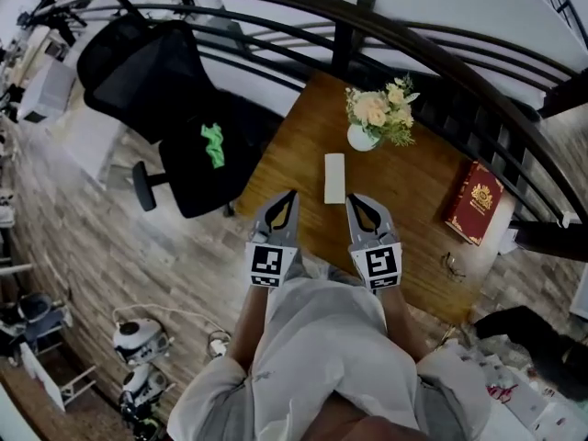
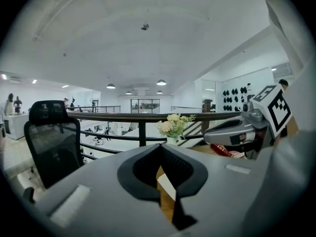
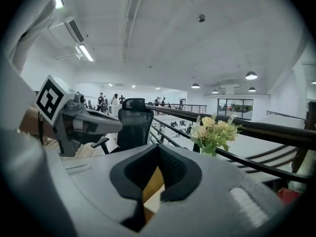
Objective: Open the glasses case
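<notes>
A white closed glasses case [image 1: 334,178] lies on the wooden table [image 1: 404,186], just ahead of both grippers. My left gripper [image 1: 292,194] is at the case's near left, its jaws together and nothing between them. At the case's near right is my right gripper [image 1: 352,199], also shut and empty. In the left gripper view a strip of the case [image 2: 167,184] shows through the gap behind the closed tips [image 2: 159,147]. The right gripper view shows the same: the case [image 3: 154,198] below the closed tips [image 3: 159,147]. Neither gripper touches the case.
A vase of flowers [image 1: 377,118] stands just beyond the case. A red book [image 1: 475,202] and a pair of glasses [image 1: 452,265] lie to the right. A black office chair [image 1: 165,90] stands left of the table, and a dark railing [image 1: 441,44] runs behind it.
</notes>
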Available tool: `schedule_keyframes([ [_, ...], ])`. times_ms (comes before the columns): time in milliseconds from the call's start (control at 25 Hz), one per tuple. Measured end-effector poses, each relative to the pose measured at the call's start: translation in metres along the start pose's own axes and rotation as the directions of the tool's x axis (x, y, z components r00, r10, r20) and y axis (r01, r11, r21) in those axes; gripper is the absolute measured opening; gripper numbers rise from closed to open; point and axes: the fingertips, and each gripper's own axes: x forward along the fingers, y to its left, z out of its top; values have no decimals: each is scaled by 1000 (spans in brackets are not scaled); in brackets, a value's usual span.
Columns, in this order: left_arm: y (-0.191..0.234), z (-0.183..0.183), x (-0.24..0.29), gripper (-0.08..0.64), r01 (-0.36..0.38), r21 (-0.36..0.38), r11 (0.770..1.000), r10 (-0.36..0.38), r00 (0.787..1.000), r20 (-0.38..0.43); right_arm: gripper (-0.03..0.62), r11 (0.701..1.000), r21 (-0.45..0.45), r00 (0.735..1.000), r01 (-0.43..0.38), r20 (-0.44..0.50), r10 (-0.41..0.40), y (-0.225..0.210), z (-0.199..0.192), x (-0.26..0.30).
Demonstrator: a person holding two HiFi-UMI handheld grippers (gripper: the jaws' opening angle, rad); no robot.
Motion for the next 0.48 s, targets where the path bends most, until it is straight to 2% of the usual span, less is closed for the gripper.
schedule_keyframes([
  [200, 8, -15, 28, 20, 122, 25, 992, -121, 992, -43, 3, 989, 61, 990, 131, -60, -128, -10, -22, 8],
  [480, 23, -38, 71, 20, 289, 48, 956, -283, 953, -109, 3, 951, 105, 949, 291, -156, -274, -17, -46, 29],
])
